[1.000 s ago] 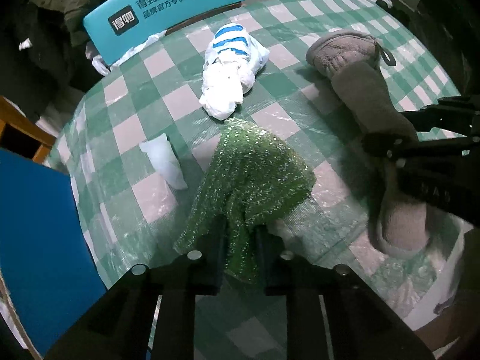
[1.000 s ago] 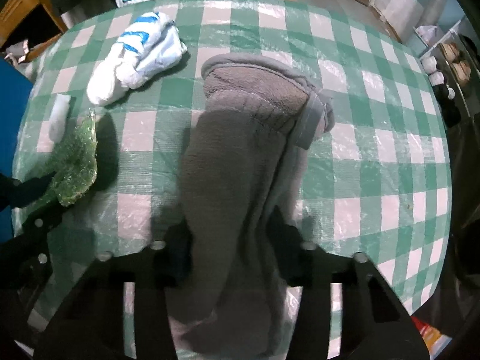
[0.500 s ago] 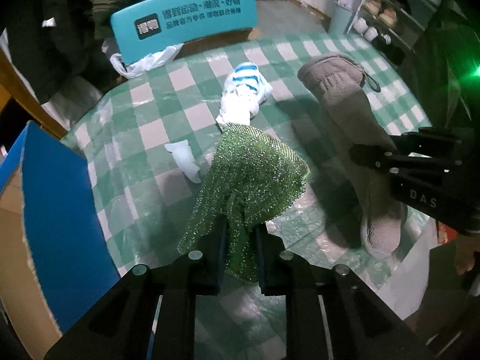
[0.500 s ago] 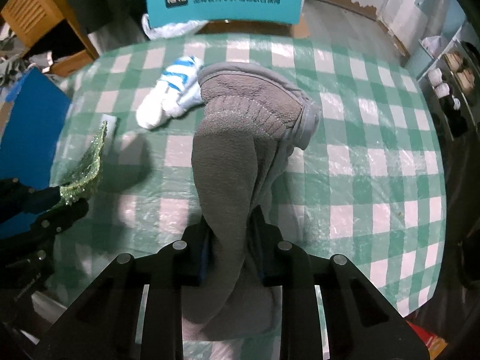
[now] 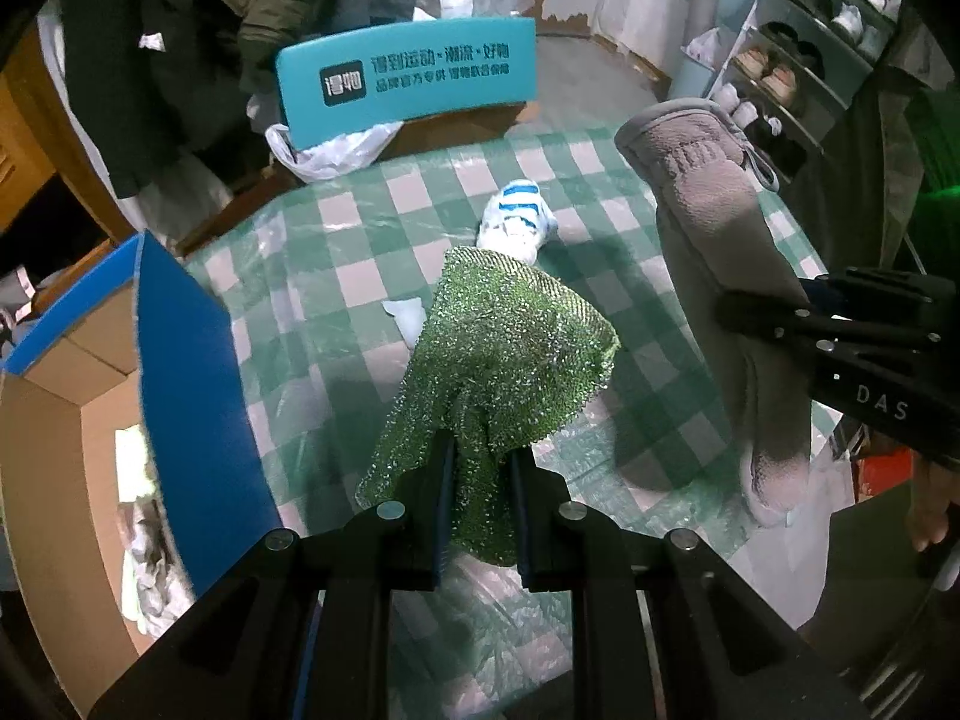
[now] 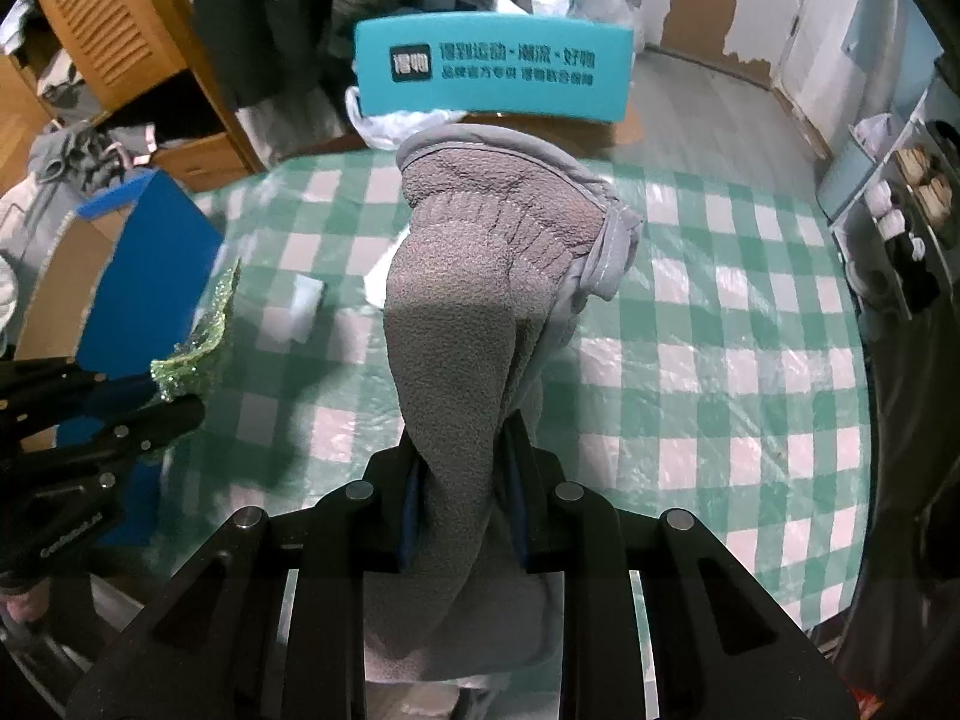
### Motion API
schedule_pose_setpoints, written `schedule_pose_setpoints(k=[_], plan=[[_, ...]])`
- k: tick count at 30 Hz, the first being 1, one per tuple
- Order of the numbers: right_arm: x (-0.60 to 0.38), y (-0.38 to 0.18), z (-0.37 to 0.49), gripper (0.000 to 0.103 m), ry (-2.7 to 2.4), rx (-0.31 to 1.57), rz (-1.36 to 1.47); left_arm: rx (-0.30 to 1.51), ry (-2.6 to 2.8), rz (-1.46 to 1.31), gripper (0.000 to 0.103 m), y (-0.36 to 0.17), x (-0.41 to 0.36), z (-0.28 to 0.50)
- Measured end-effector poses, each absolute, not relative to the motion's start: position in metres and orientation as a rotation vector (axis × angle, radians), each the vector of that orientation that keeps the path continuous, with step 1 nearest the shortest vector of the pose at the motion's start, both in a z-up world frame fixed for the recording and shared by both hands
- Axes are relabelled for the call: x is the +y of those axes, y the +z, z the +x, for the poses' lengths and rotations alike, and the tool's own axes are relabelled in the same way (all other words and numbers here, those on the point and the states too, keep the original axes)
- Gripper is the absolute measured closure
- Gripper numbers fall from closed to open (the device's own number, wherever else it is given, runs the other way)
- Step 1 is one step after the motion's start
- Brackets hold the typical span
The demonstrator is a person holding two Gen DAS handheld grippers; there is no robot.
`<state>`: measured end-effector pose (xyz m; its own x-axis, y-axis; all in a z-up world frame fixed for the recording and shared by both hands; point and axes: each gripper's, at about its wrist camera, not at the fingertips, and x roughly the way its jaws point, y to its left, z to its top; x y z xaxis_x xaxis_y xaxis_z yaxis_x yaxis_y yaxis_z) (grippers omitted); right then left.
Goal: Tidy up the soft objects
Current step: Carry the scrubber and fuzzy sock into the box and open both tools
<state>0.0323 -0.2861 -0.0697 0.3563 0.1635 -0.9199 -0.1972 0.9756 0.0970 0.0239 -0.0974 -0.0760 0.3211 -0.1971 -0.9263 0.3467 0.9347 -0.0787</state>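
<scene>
Table [image 5: 372, 252], green-check cloth; open blue-sided cardboard box [image 5: 180, 360] at its left edge. Right gripper [image 6: 462, 498]: jaws clamped on grey fleece slipper-sock [image 6: 474, 312], hanging clear of table. Left gripper [image 5: 480, 480]: jaws pinched on glittery green cloth [image 5: 510, 354], draped, lifted. Both grippers point steeply downward. Blue-striped white bundle [image 5: 516, 222] lies on table.

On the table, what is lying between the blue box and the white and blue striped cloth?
A small white piece lies on the checked tablecloth between the blue box and the striped cloth, seen in the left wrist view.
</scene>
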Motion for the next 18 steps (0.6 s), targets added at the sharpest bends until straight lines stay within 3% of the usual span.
schedule_pose_setpoints(k=[18], plan=[[-0.256,-0.04,0.029,0.081,0.291,1.124,-0.053,1.127,-0.319,0.108,0.086,-0.043,-0.067,0.01]])
